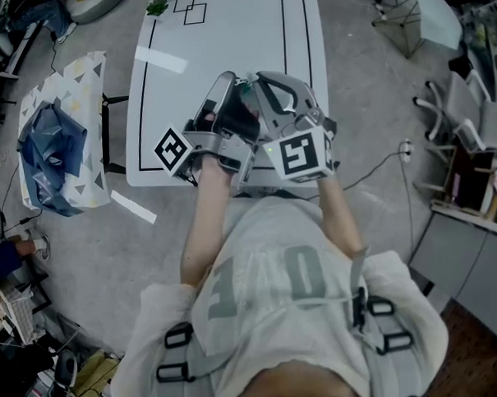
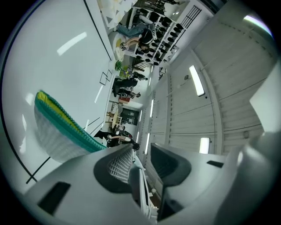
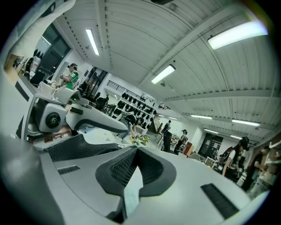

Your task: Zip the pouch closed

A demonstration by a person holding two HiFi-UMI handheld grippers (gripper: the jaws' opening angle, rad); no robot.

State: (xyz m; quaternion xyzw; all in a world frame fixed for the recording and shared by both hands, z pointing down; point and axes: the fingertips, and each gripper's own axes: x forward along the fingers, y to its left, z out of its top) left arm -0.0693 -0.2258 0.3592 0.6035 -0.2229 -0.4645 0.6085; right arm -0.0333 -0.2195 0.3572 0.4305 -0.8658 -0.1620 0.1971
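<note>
The pouch (image 2: 55, 132) is white mesh with a teal zipper (image 2: 66, 117) and a yellow edge; in the left gripper view it hangs left of the jaws, over the white table (image 2: 48, 61). My left gripper (image 2: 141, 154) stands open: a gap shows between its pads, and a thin pale strip runs along the left pad. My right gripper (image 3: 134, 163) is shut, a thin pale piece of the pouch pinched between its pads. In the head view both grippers, left (image 1: 226, 92) and right (image 1: 262, 86), meet close together above the table's near edge and hide most of the pouch.
The white table (image 1: 225, 30) carries black lines and square outlines at its far end. A blue bag on a patterned cover (image 1: 57, 140) stands on the floor to the left. Cables and shelving lie to the right. People stand far off in the room.
</note>
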